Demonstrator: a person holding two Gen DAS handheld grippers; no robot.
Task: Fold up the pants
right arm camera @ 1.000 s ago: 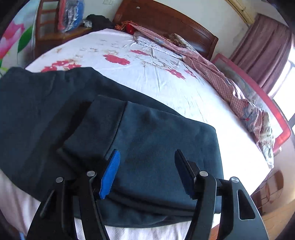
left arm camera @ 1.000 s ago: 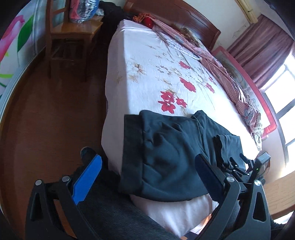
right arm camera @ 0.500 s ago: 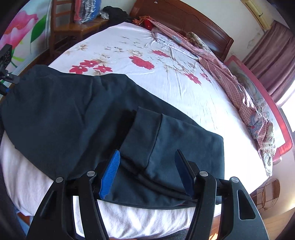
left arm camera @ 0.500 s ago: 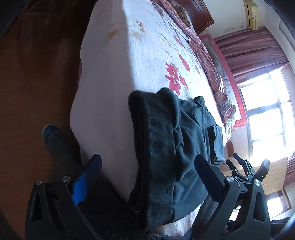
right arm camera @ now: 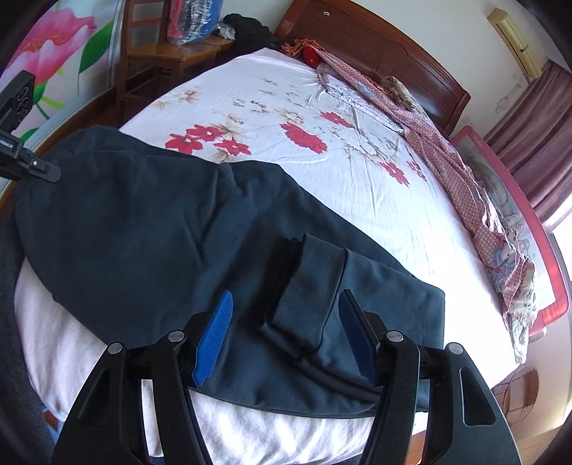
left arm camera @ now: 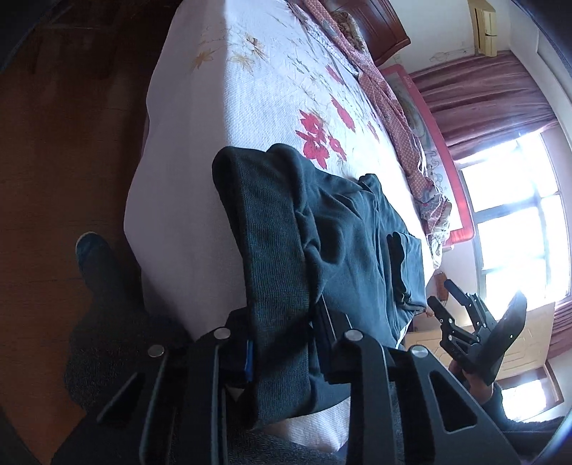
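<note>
We note the bed (right arm camera: 321,200) first: it fills both views, covered by a white sheet with red flowers (right arm camera: 304,137), with a dark wooden headboard (right arm camera: 375,53) at the far end. A pink checked blanket (right arm camera: 464,171) lies bunched along the bed's far side, running from the headboard toward the foot. Curtains (left arm camera: 482,93) hang beside a bright window (left arm camera: 518,229). A wooden chair (right arm camera: 153,53) stands beside the head of the bed, with a bag in blue plastic (right arm camera: 193,18) on its seat; this is the only thing we see holding something else.

The pants (right arm camera: 161,229), dark blue-grey, lie on the near corner of the bed, partly folded, with their near edge hanging over the mattress side. A cuffed leg end (right arm camera: 307,297) is folded back on top of the rest.

The left gripper (left arm camera: 282,347) is clamped on the ribbed waistband (left arm camera: 271,250) at the mattress edge; cloth fills the gap between its fingers and hides most of the blue pads. The right gripper (right arm camera: 286,336) has its jaws apart, hovering just above the cuffed leg end, which sits between the blue pads (right arm camera: 214,332); we cannot tell whether either pad touches the cloth.

In the left view a dark shoe (left arm camera: 93,254) rests on the wooden floor (left arm camera: 64,143) beside the bed.
</note>
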